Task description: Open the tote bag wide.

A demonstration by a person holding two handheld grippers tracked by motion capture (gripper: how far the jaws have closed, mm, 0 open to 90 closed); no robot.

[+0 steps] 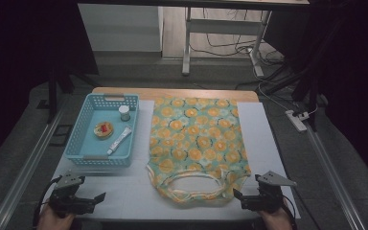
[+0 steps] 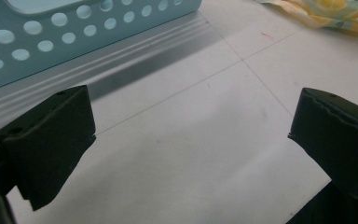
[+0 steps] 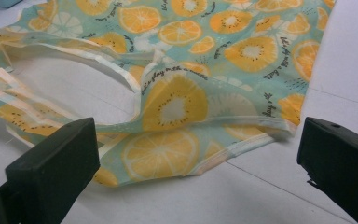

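A thin sleeveless top (image 1: 197,143) printed with orange slices lies spread flat on the white table (image 1: 124,191), just right of a blue basket (image 1: 79,129), its neck opening and shoulder straps toward the person. It looks like light, soft fabric: it should weigh next to nothing, sag and fold wherever it is lifted, and slide easily over the smooth sheet rather than stay put. A pinch in the middle would likely gather several layers, so the better holds are the hemmed edges, where the cloth is doubled and a little firmer. The right tongs (image 1: 246,199) rest near the strap corner (image 3: 256,123) at the garment's near right, released and spread wide with nothing in them; in the right gripper view that corner lies between and just beyond the jaws, slightly rumpled and lifted off the table, which should make it easy to get a jaw under. The left tongs (image 1: 95,199) are also released and empty over bare table in front of the basket, well apart from the top's left strap (image 1: 160,179), its likely hold.
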